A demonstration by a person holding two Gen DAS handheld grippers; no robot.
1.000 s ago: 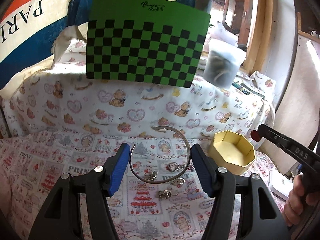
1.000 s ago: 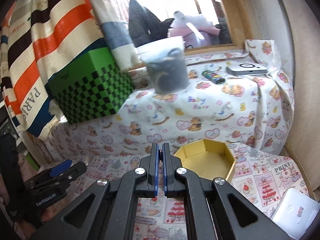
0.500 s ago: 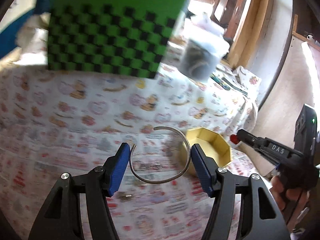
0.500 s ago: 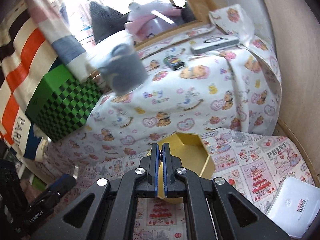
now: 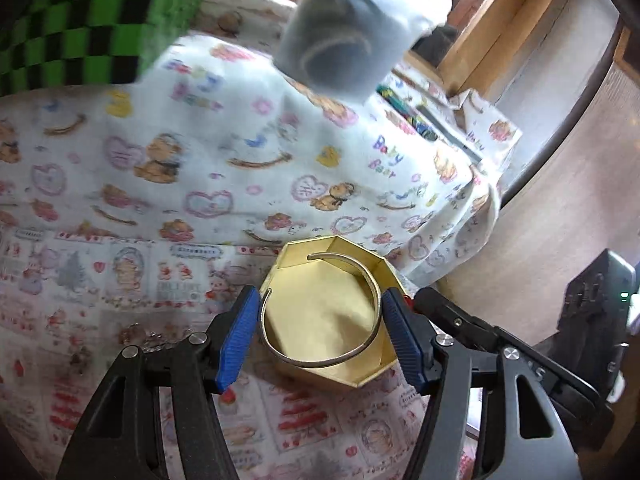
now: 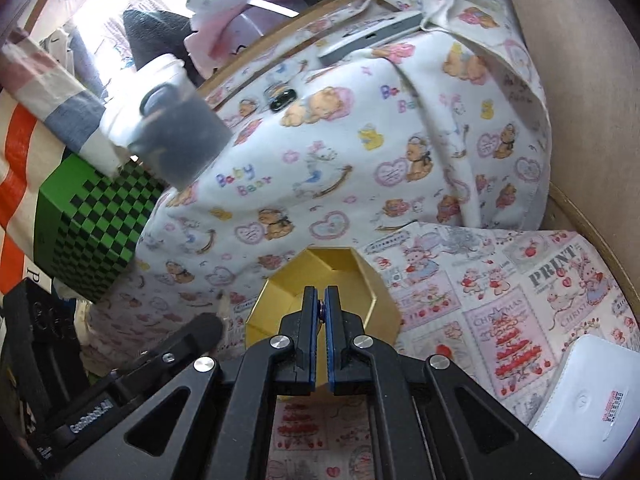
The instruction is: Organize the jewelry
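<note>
My left gripper [image 5: 320,320] is shut on a thin silver open bangle [image 5: 370,280], held between its blue pads just above the gold hexagonal box [image 5: 304,252]. The box also shows in the right wrist view [image 6: 280,300]. My right gripper [image 6: 320,312] is shut on a small red and purple piece of jewelry [image 6: 320,309], right over the box's near edge. The right gripper's tip [image 5: 436,304] shows in the left wrist view beside the box. A few small jewelry pieces [image 5: 150,336] lie on the cloth left of my left gripper.
A green checkered box [image 6: 88,216] and a frosted tub with dark contents [image 5: 352,36] stand on the raised cloth-covered ledge behind. A white case [image 6: 592,400] lies at the right. The left gripper's body [image 6: 120,384] is close on the left.
My left gripper has carried the bangle up off the cloth and right, over the gold box. My right gripper has moved in over the box too, still shut.
</note>
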